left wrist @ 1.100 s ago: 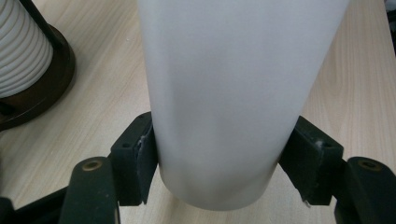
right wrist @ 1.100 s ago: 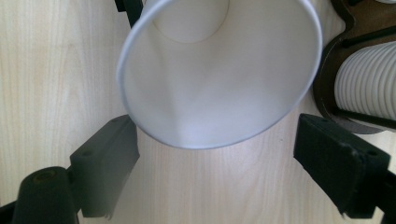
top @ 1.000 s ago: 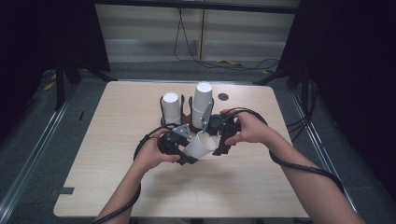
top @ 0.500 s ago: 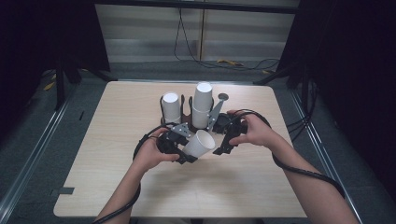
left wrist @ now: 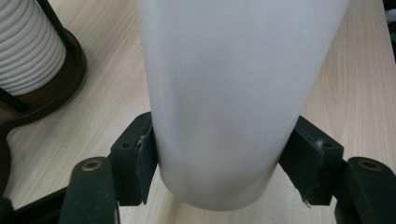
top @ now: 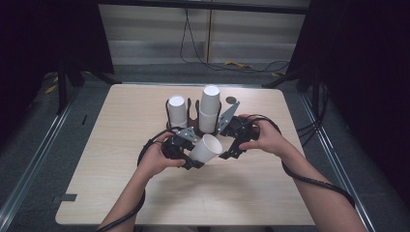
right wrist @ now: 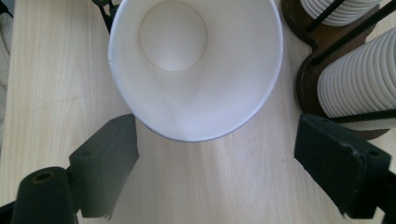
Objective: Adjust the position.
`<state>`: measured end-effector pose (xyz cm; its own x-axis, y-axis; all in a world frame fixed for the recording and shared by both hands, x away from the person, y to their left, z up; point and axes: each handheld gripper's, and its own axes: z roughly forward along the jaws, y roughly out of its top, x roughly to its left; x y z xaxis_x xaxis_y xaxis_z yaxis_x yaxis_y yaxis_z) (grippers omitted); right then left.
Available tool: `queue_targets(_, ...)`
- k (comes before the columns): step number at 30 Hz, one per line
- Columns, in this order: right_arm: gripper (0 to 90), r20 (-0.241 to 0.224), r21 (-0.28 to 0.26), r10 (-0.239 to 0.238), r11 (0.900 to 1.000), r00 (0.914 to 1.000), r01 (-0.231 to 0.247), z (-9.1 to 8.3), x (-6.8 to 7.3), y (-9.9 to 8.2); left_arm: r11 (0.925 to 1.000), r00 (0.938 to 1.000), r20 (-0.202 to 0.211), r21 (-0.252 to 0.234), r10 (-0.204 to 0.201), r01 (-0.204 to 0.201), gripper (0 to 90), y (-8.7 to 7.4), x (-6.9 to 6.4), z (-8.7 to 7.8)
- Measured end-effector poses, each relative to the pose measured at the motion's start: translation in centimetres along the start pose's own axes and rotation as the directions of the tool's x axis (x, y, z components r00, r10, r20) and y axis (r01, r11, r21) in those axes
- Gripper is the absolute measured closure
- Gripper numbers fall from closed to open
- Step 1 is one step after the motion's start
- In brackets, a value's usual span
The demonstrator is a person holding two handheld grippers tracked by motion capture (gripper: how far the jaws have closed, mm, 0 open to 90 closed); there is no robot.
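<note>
A white paper cup lies tilted on its side just above the table, held near its base by my left gripper. In the left gripper view both pads press on the cup's wall. The cup's open mouth faces my right gripper, whose jaws stand open on either side of the rim without touching it. In the high view the right gripper sits just right of the cup.
A dark wire holder behind the grippers carries two stacks of white cups; they also stand at the right in the right gripper view. A small dark disc lies farther back. Cables trail over the wooden table.
The right hand has drifted slightly to the right, away from the cup's mouth. The left gripper and the cup have kept still.
</note>
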<state>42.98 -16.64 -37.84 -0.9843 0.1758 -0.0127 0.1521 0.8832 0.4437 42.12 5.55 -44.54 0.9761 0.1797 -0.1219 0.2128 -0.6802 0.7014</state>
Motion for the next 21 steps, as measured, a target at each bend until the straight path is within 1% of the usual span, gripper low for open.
queue_targets(1, 13.4, 0.002, -0.013, -0.003, 0.9999, 1.0, 0.003, 0.01, -0.02, -0.07, 1.0, 1.0, 0.0, 0.0, 0.003, -0.003, 33.3, -0.02, 0.03, -0.03)
queue_targets(2, 13.4, -0.001, -0.017, -0.003, 0.9998, 1.0, 0.003, 0.01, -0.03, -0.12, 1.0, 1.0, 0.002, -0.004, -0.003, 0.003, 33.3, -0.04, 0.02, -0.03)
queue_targets(3, 13.4, -0.002, -0.026, -0.013, 0.9996, 0.9999, 0.013, 0.06, -0.08, -0.18, 1.0, 1.0, 0.001, 0.0, -0.001, 0.001, 33.3, -0.05, 0.01, -0.03)
queue_targets(4, 13.4, 0.0, -0.023, -0.006, 0.9997, 1.0, 0.006, 0.05, -0.01, -0.24, 1.0, 1.0, -0.001, -0.005, -0.001, 0.001, 33.3, -0.08, 0.01, 0.0)
queue_targets(5, 13.4, 0.007, -0.03, -0.011, 0.9995, 0.9999, 0.011, 0.1, -0.05, -0.32, 1.0, 1.0, 0.001, -0.008, -0.005, 0.005, 33.3, -0.11, -0.01, 0.02)
queue_targets(7, 13.4, 0.0, -0.036, -0.002, 0.9994, 1.0, 0.002, 0.09, -0.01, -0.49, 1.0, 1.0, -0.002, -0.004, 0.0, 0.0, 33.3, -0.11, 0.01, 0.0)
queue_targets(8, 13.4, 0.005, -0.044, -0.01, 0.999, 0.9999, 0.01, 0.1, -0.07, -0.53, 0.9999, 1.0, 0.0, -0.012, -0.007, 0.007, 33.3, -0.13, 0.0, 0.03)
queue_targets(9, 13.3, -0.002, -0.053, -0.004, 0.9986, 1.0, 0.004, 0.09, -0.08, -0.63, 0.9999, 1.0, 0.001, -0.009, -0.006, 0.006, 33.3, -0.11, -0.01, 0.02)
queue_targets(12, 13.3, -0.001, -0.065, 0.005, 0.9979, 1.0, -0.005, 0.04, -0.02, -0.81, 1.0, 1.0, 0.004, -0.005, -0.005, 0.005, 33.3, -0.06, -0.09, 0.03)
queue_targets(14, 13.2, 0.001, -0.074, 0.009, 0.9972, 1.0, -0.008, 0.04, -0.03, -0.93, 1.0, 1.0, 0.004, 0.001, 0.007, -0.007, 33.3, 0.01, -0.07, 0.06)
queue_targets(17, 13.2, -0.004, -0.092, 0.018, 0.9956, 0.9998, -0.018, 0.02, -0.02, -1.05, 1.0, 1.0, 0.003, 0.001, 0.003, -0.003, 33.3, 0.05, -0.1, 0.11)
queue_targets(21, 13.1, -0.004, -0.104, 0.015, 0.9944, 0.9999, -0.015, 0.1, 0.09, -0.97, 1.0, 1.0, 0.003, -0.004, -0.002, 0.002, 33.3, 0.06, -0.15, 0.17)
